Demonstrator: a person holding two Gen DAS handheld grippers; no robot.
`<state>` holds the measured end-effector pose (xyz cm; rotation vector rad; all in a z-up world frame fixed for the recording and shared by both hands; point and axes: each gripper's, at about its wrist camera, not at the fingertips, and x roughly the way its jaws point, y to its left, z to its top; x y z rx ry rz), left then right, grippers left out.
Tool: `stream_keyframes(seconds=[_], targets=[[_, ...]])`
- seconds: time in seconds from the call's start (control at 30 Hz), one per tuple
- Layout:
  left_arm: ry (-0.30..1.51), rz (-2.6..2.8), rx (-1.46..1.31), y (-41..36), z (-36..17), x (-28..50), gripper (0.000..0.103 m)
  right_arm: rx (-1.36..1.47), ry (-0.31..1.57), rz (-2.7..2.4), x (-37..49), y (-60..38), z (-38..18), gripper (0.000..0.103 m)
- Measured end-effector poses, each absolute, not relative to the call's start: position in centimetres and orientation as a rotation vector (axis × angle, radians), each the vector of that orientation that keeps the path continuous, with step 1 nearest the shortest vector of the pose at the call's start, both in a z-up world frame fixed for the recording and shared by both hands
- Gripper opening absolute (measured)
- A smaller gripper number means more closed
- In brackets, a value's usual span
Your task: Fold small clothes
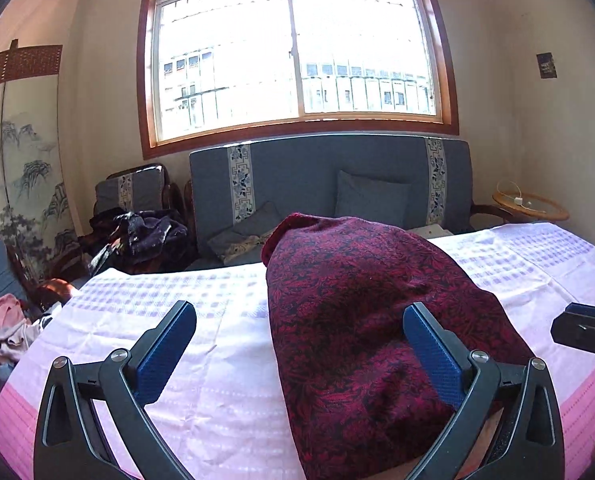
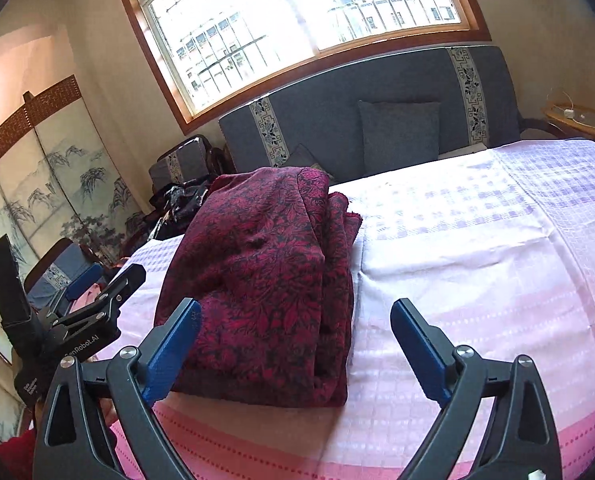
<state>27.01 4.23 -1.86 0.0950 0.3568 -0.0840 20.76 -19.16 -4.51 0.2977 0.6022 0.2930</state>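
Both your left gripper (image 1: 299, 344) and right gripper (image 2: 293, 344) are wide open and empty, so brushing the folded red garment (image 2: 265, 280) could undo its loose layers on the worktop (image 2: 477, 280)

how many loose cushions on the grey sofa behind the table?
2. One grey cushion stands upright against the sofa backrest; a second cushion slumps on the seat to its left. The folded red garment may hide others.
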Motion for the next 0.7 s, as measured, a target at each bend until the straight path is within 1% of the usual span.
stream_keyframes(seconds=[0.33, 0.7], targets=[[0.281, -0.060, 0.119, 1.5, 1.6, 17.7, 0.103, 0.252, 0.531, 0.266, 13.0, -18.7, -2.7, 0.098], [0.274, -0.129, 0.029, 1.8, 3.8, 11.5, 0.103, 0.171, 0.531, 0.258, 8.3, -18.0, -2.7, 0.099]])
